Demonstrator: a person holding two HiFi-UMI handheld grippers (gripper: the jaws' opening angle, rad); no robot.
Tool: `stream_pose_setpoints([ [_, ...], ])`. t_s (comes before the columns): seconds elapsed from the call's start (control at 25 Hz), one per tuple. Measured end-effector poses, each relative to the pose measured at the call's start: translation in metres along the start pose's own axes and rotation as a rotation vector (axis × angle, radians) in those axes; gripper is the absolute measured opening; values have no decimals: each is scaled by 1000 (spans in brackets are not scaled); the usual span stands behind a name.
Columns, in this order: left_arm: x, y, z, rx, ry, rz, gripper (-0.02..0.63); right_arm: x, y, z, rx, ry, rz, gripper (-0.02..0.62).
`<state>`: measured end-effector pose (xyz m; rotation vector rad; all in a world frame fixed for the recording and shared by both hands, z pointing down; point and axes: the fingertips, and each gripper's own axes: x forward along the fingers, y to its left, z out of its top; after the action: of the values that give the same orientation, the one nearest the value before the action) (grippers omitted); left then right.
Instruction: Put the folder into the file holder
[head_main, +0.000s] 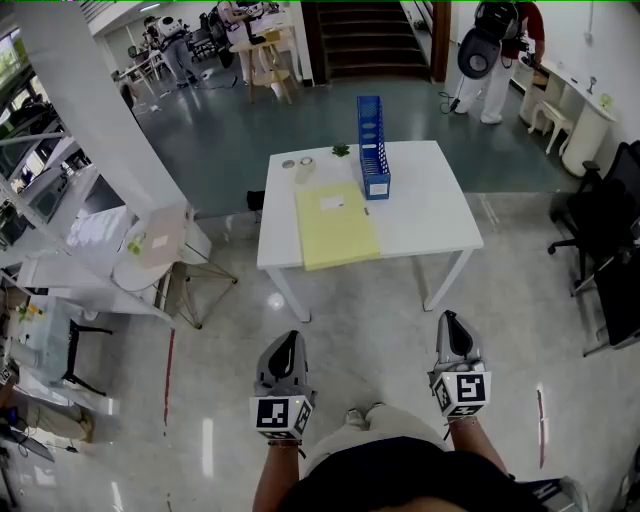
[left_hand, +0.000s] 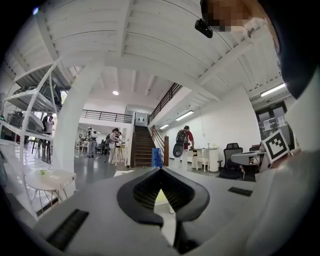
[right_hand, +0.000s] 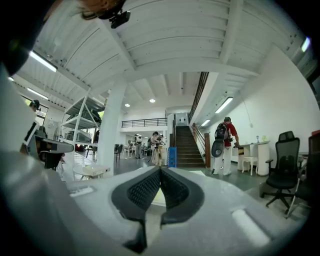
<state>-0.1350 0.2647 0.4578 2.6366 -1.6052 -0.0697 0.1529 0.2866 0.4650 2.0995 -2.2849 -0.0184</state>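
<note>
Your left gripper (head_main: 289, 340) and right gripper (head_main: 450, 320) are both closed on nothing. The yellow folder (head_main: 335, 225) lies flat on the table (head_main: 430, 215), well ahead of both, seemingly touching the blue file holder (head_main: 372, 150).

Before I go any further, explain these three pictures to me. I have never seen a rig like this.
No robot here: a person holds a two-jaw gripper in each hand. The head view looks down from the person's head at the left gripper and right gripper, both shut and empty. The other two views come from a camera on each gripper, looking along its closed jaws. Ahead stands a white table with a yellow folder lying flat and a blue file holder upright beside it.
</note>
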Motion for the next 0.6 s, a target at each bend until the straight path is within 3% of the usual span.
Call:
stream_pose_setpoints([
  [0.12,1,-8,15,-19,-56,-16,-3,1,-7,9,10,-33,-5,2],
  [0.32,7,-9,18,-30,-59,22,-2,5,-14,11,6,-39,11,3],
  [0.48,12,-6,12,-38,-71,47,7,12,-17,10,1,-37,50,176],
  [0.52,15,-6,13,-39,-73,52,54,15,-20,11,5,-40,54,221],
  [0.6,22,-4,15,-51,-69,56,274,20,-25,13,20,-54,51,319],
])
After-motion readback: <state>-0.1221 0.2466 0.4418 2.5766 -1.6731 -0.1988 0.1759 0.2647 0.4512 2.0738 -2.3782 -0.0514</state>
